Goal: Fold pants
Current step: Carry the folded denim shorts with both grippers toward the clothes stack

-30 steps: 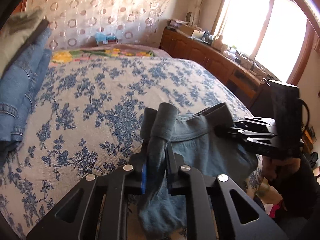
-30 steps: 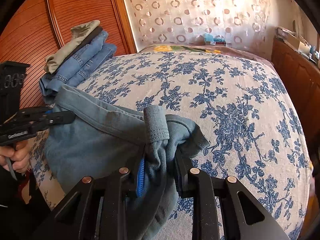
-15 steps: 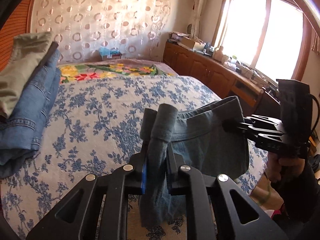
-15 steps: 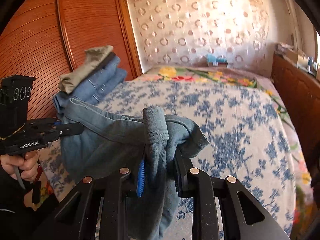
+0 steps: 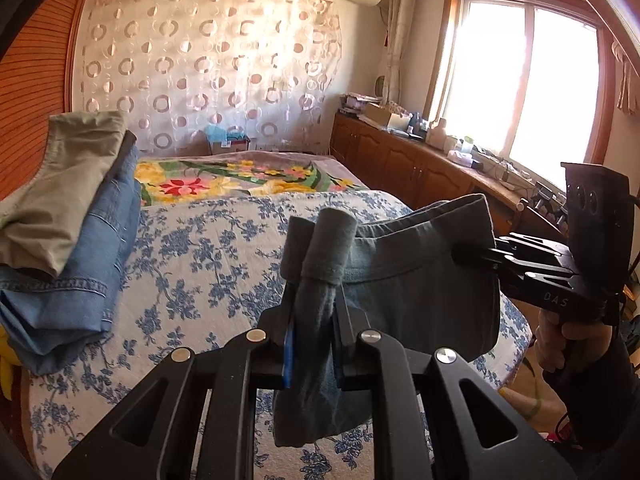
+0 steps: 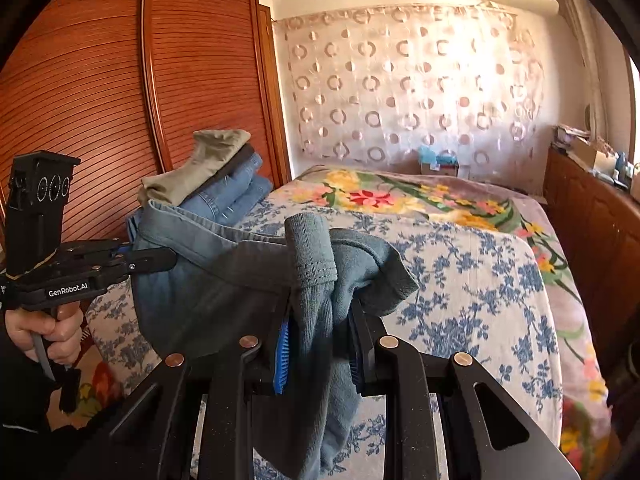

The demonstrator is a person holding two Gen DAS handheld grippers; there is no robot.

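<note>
Hanging between the two tools above the near end of the bed [image 5: 208, 248], the grey-blue pants [image 5: 420, 280] are held up by their waistband, which stretches in a slack arc from one grip to the other. The left gripper [image 5: 314, 320] has its jaws pressed in on a bunched fold of waistband cloth, a rolled tuft of fabric standing up above the fingertips and more cloth drooping below them. In the right wrist view the right gripper [image 6: 320, 336] likewise pinches a thick wad of the same garment, with a ribbed hem edge poking up above the blue pads [image 6: 282, 354] and a flap spilling off to the right. Each camera also sees the other tool from the side, clamped on the far end of the waistband, with the person's hand [image 6: 44, 330] wrapped around its handle.

On the left side of the bed, against the slatted wooden wardrobe doors [image 6: 100, 100], sits a stack of folded clothes: blue jeans [image 5: 80, 280] underneath and an olive-khaki garment [image 5: 60, 176] on top. The bedspread is white with blue flowers, and a brighter floral blanket [image 6: 400, 196] covers the far end. A sheer curtain with ring patterns [image 5: 208, 72] hangs behind the bed, and a wooden sideboard [image 5: 400, 164] runs under the bright window [image 5: 520, 80].
</note>
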